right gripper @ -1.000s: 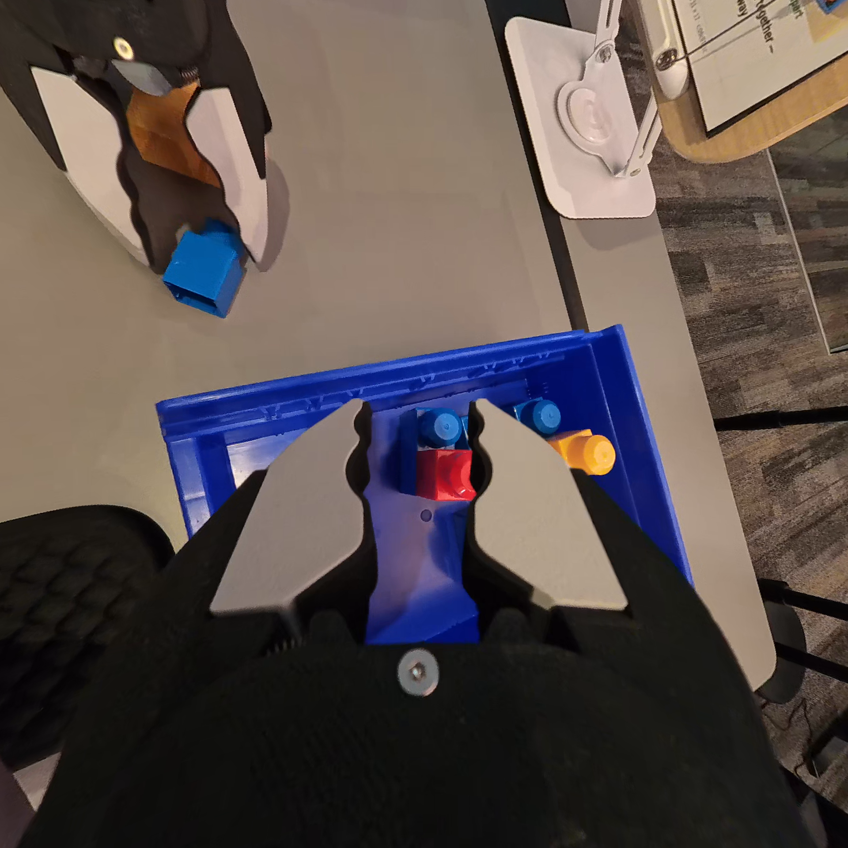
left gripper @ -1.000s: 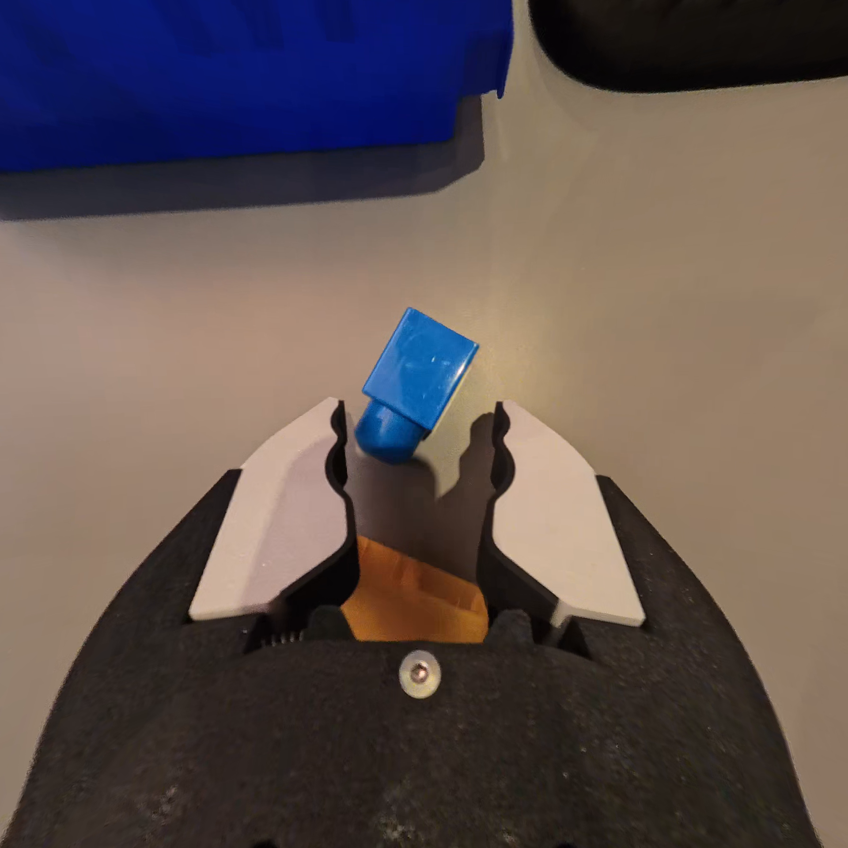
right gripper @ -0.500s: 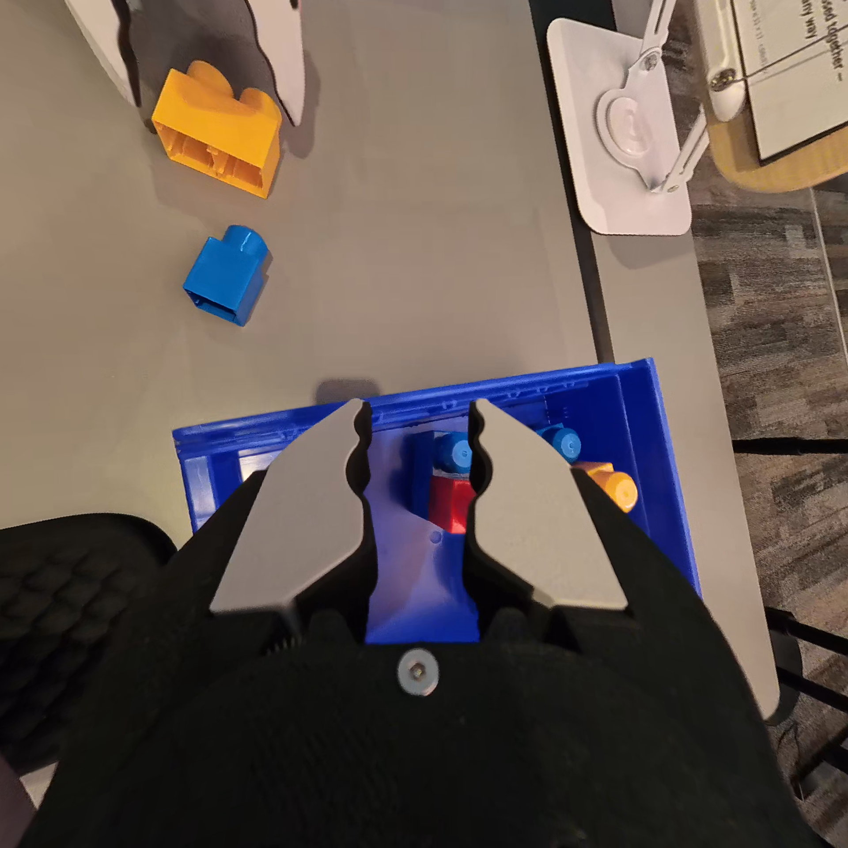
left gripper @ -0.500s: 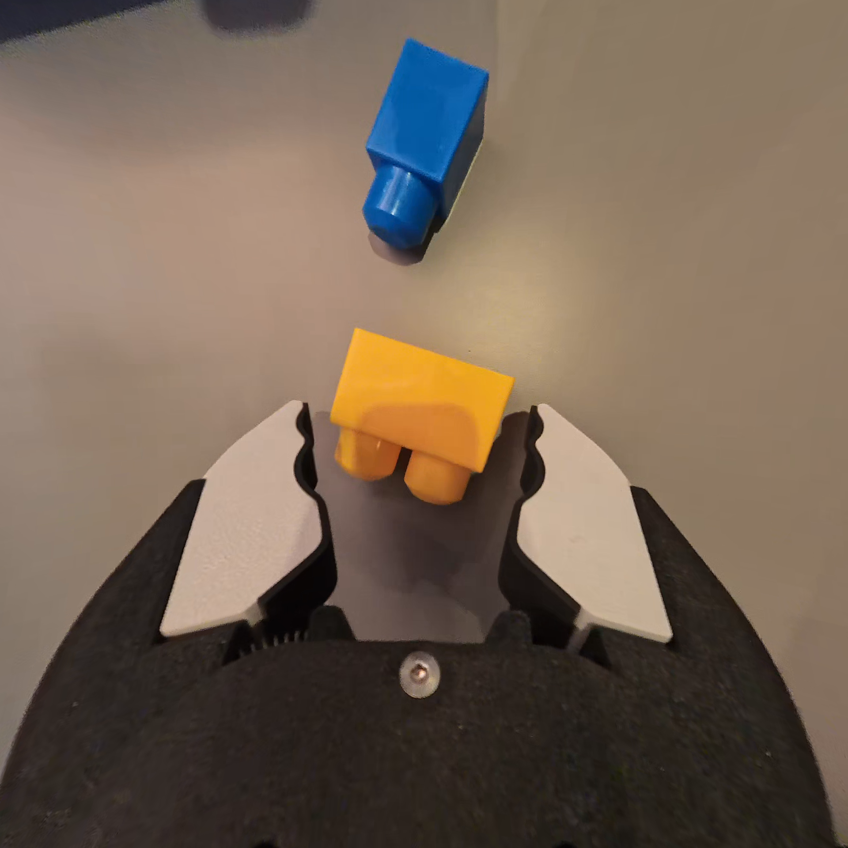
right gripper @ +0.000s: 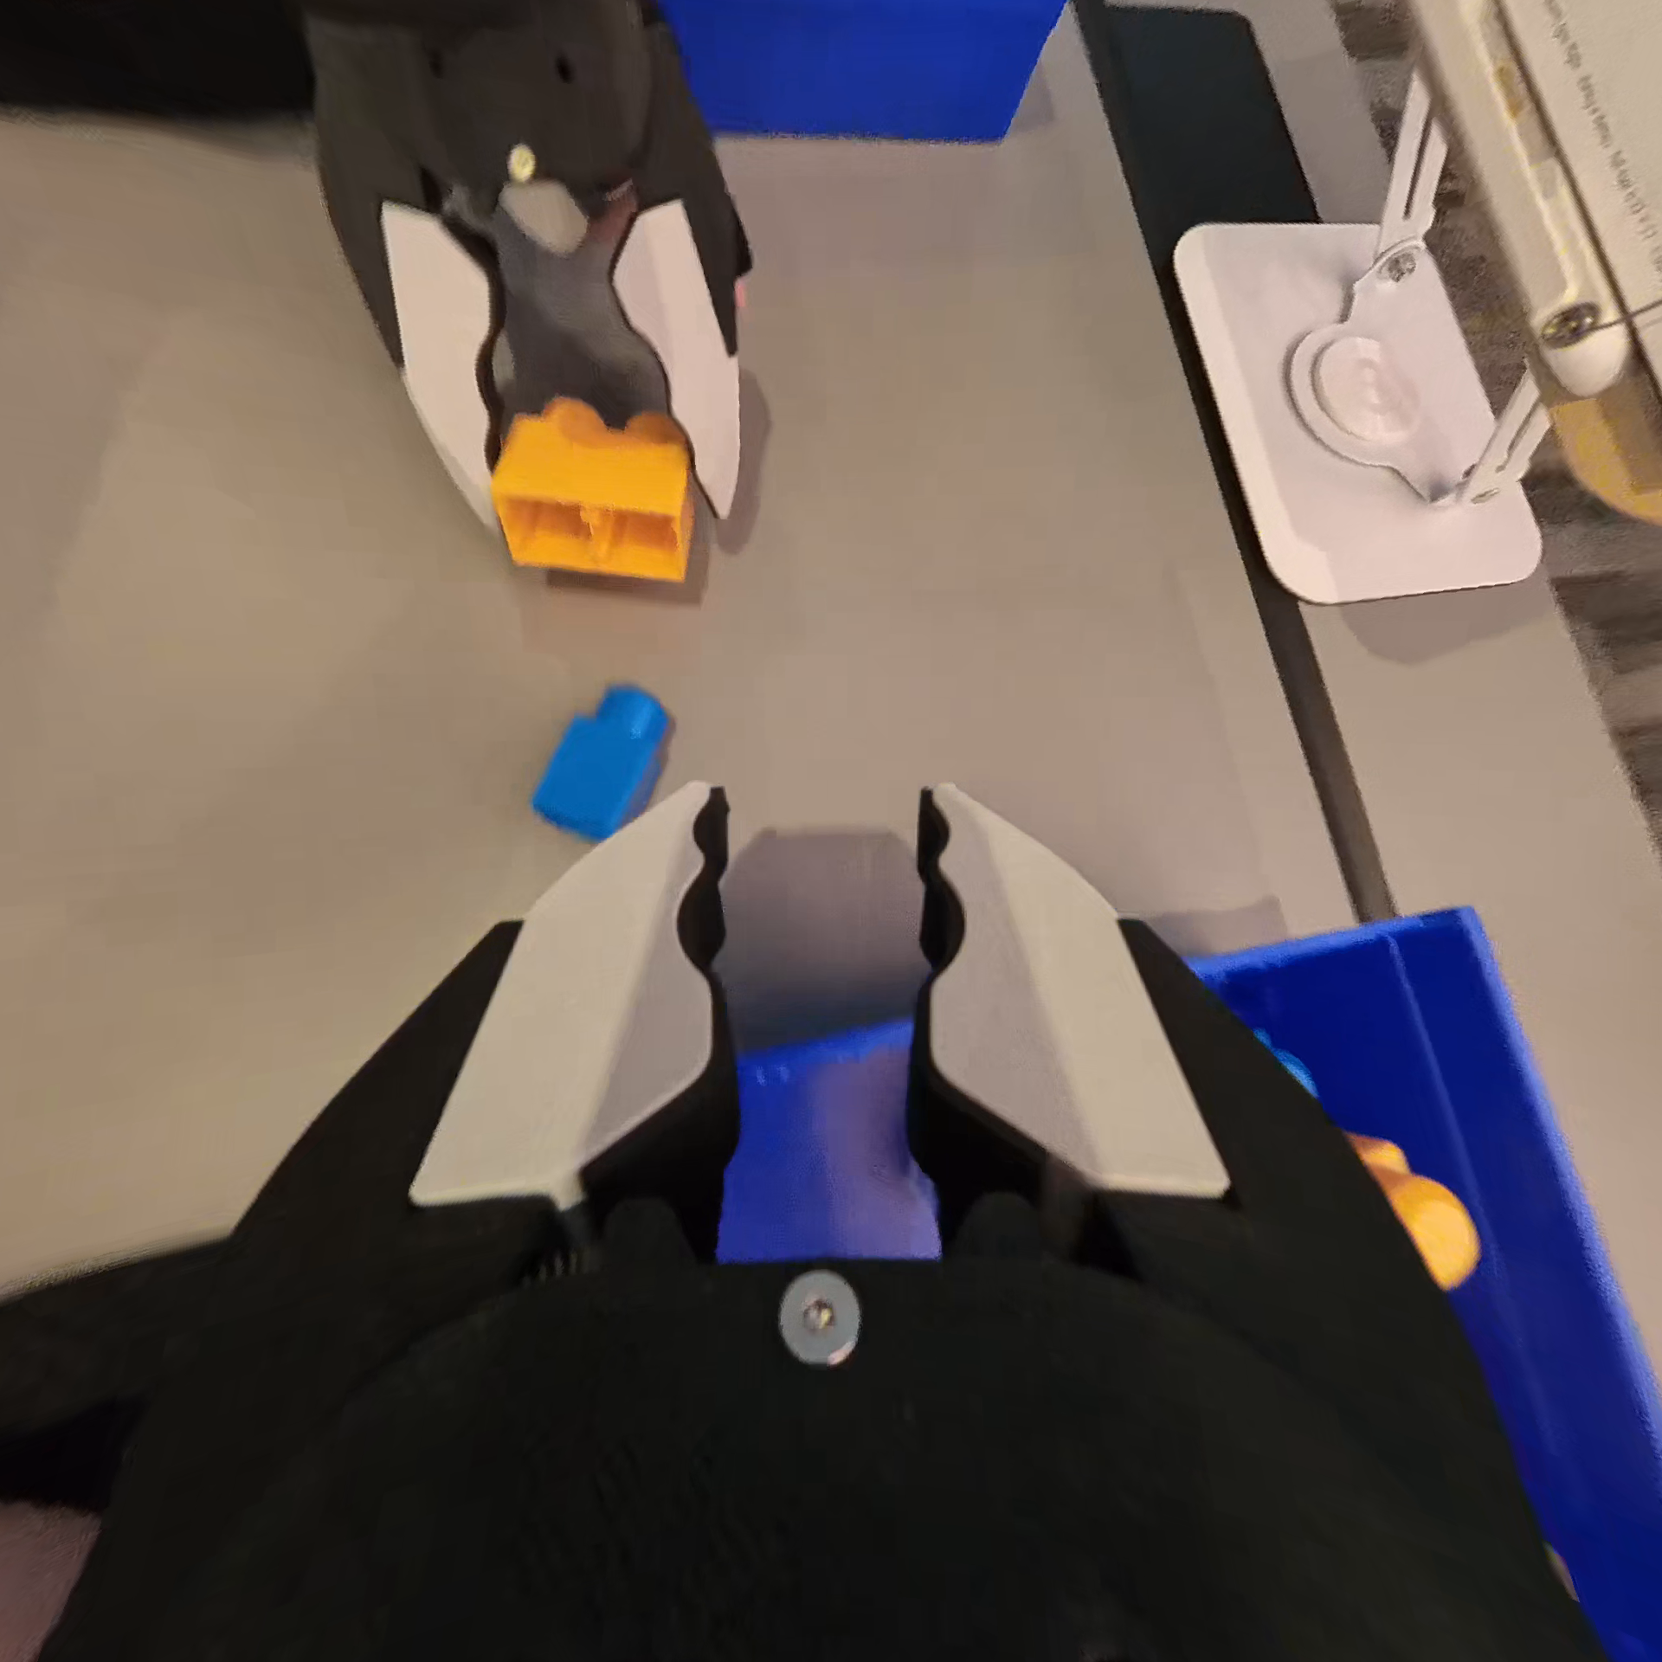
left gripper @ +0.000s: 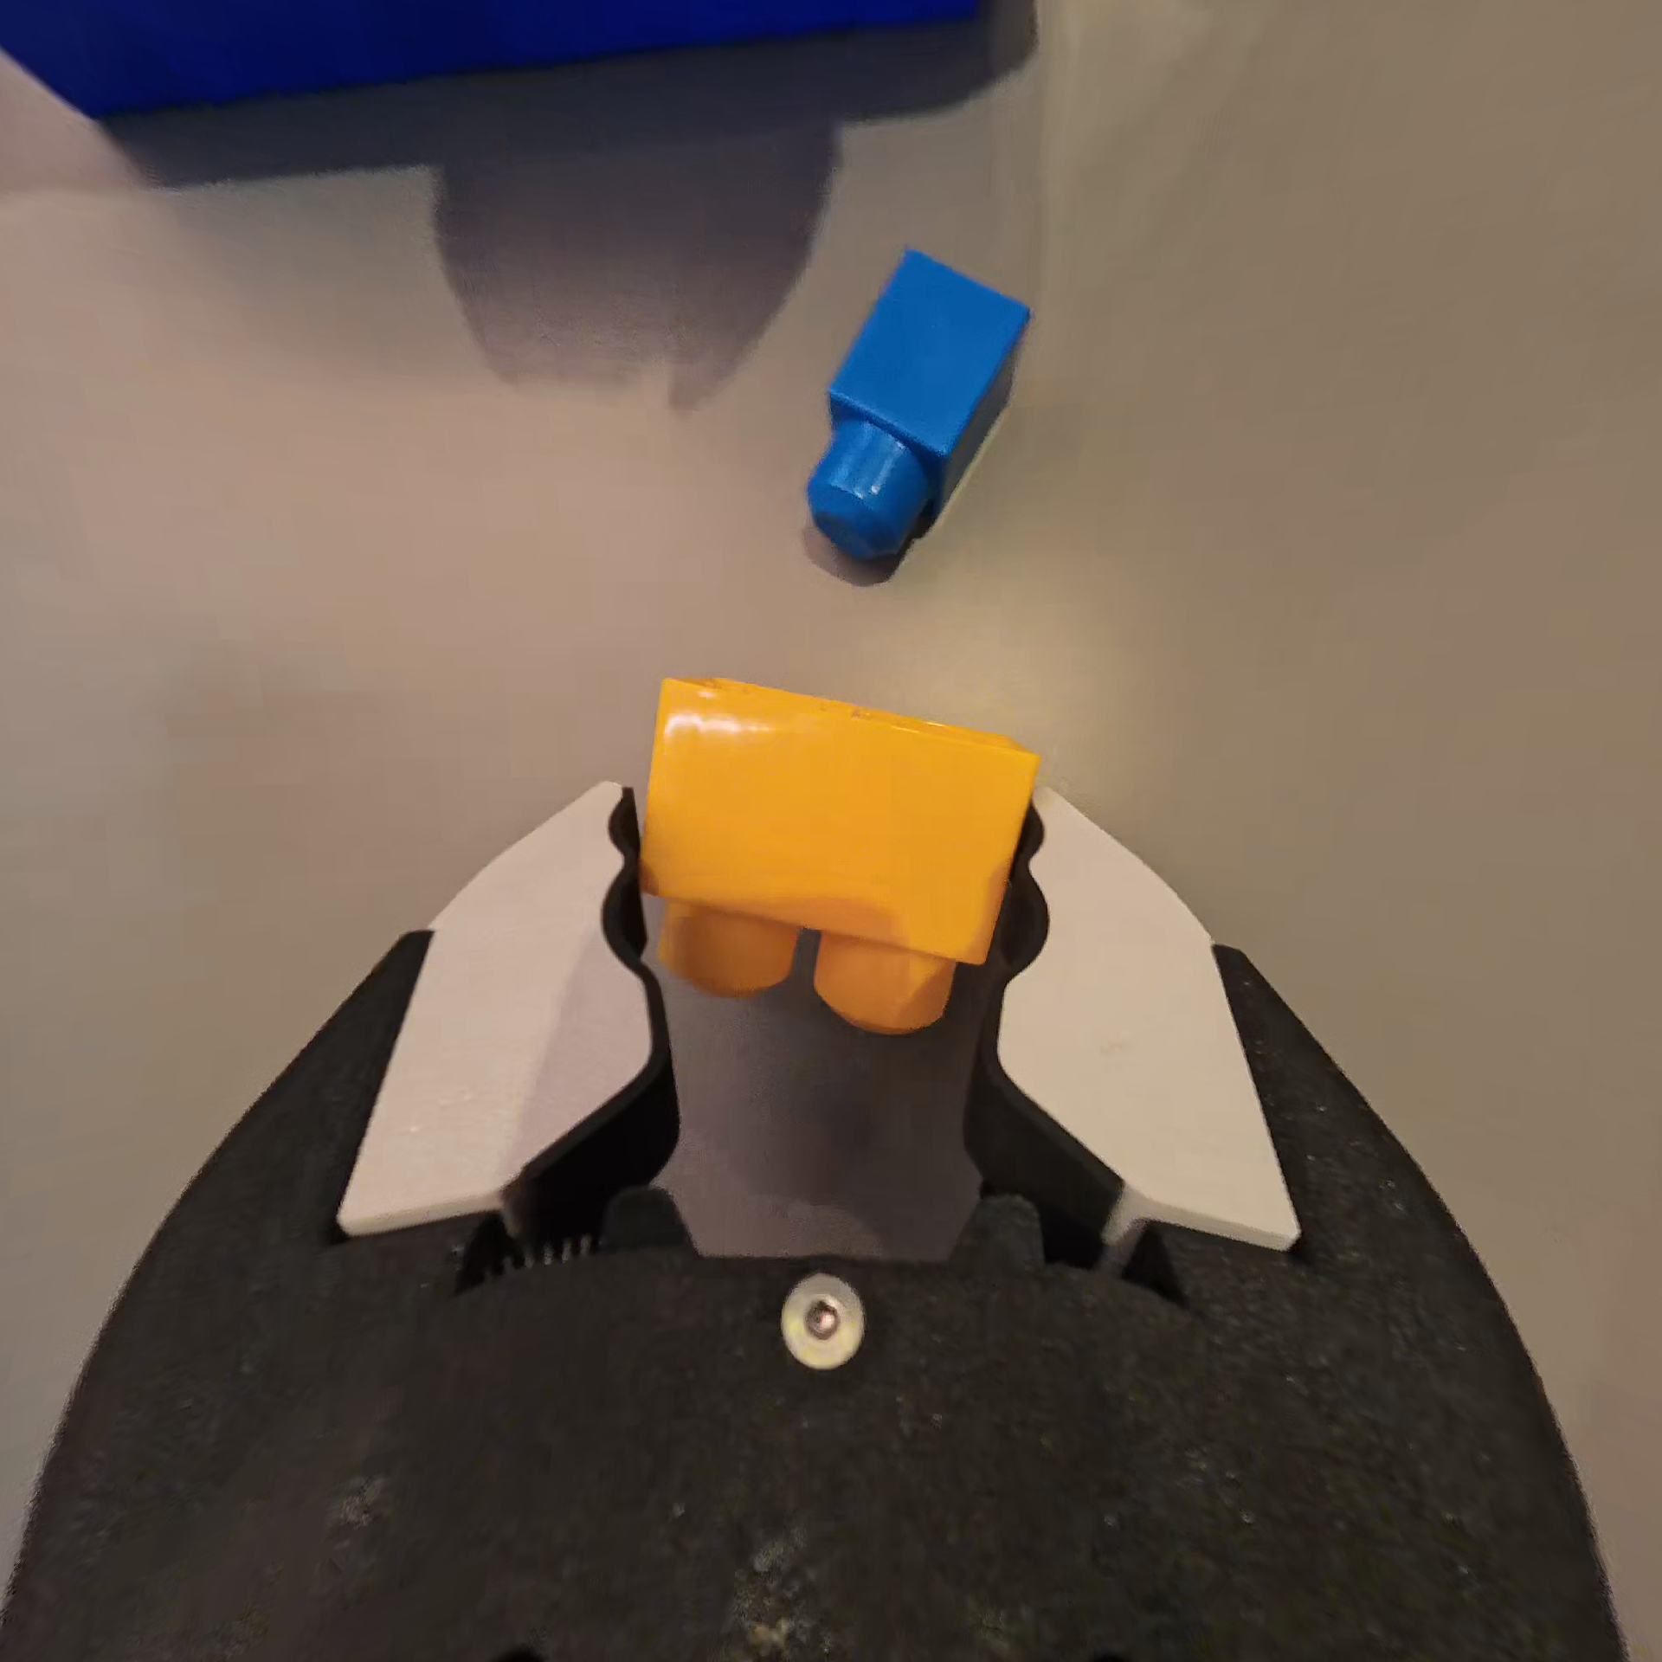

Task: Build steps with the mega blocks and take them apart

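Between the fingertips of the left gripper (left gripper: pixel 832 832) now sits the yellow two-stud block (left gripper: pixel 832 832), pinched at its ends, where half a second ago the jaws stood spread before it. At one o'clock lies the loose blue block (left gripper: pixel 926 405). The right gripper (right gripper: pixel 820 823), spread and empty, has left the blue bin (right gripper: pixel 1430 1034); building looks barely begun.

Left tongs (left gripper: pixel 832 809) clamped, tips pointing down at a slant — right tongs (right gripper: pixel 820 809) parted, empty.

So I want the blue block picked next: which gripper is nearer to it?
Right. The right gripper hovers open just beside the blue block; the left gripper is farther, around the yellow block.
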{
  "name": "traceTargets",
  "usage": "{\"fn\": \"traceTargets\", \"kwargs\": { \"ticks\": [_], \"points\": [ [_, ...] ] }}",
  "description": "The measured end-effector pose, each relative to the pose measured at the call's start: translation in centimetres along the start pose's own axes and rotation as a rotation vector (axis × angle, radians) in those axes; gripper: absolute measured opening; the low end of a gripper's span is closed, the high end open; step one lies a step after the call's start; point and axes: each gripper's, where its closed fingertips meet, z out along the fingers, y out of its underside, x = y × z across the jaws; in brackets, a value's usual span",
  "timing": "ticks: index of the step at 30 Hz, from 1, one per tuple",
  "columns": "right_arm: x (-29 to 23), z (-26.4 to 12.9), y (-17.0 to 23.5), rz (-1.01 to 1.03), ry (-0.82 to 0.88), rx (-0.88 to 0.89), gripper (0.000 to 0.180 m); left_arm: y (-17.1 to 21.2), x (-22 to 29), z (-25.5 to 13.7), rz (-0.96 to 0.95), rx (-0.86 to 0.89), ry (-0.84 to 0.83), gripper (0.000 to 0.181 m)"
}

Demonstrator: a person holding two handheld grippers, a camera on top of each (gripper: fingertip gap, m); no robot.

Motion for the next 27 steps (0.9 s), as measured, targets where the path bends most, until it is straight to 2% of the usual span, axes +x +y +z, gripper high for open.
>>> {"fn": "traceTargets", "kwargs": {
  "ticks": [3,6,8,10,13,16,19,21,23,27],
  "points": [
    [-1.2,2.5,-4.0,0.265,-0.134,0.132,0.042,-1.5,-0.7,-2.9,0.01,0.08,-0.114,0.079],
    [-4.0,5.0,-7.5,0.608,-0.427,0.234,0.043,-2.3,-0.4,-4.9,0.096,0.063,-0.206,0.079],
    [-5.7,6.2,-8.2,0.738,-0.608,0.232,0.043,-2.8,0.1,-5.6,0.146,0.03,-0.238,0.079],
    [-5.9,7.4,-8.1,0.808,-0.635,0.222,0.056,-3.1,1.1,-5.7,0.176,0.002,-0.221,0.079],
    [-6.0,9.0,-7.2,0.826,-0.609,0.171,0.061,-3.3,1.8,-5.7,0.218,-0.039,-0.219,0.079],
    [-8.0,9.0,-7.5,0.847,-0.761,0.138,0.062,-3.4,2.4,-5.3,0.246,-0.058,-0.195,0.079],
    [-9.8,9.8,-6.7,0.823,-0.831,0.043,0.061,-3.3,3.1,-4.7,0.267,-0.085,-0.165,0.079],
    [-11.1,9.9,-6.1,0.78,-0.899,-0.018,0.039,-3.4,4.0,-4.4,0.258,-0.091,-0.111,0.078],
    [-11.2,9.7,-6.3,0.771,-0.942,-0.002,0.038,-3.9,4.1,-4.4,0.229,-0.056,-0.107,0.078],
    [-10.0,8.4,-7.2,0.768,-0.956,0.087,0.038,-4.9,1.7,-6.2,0.066,0.077,-0.192,0.099]
  ]
}}
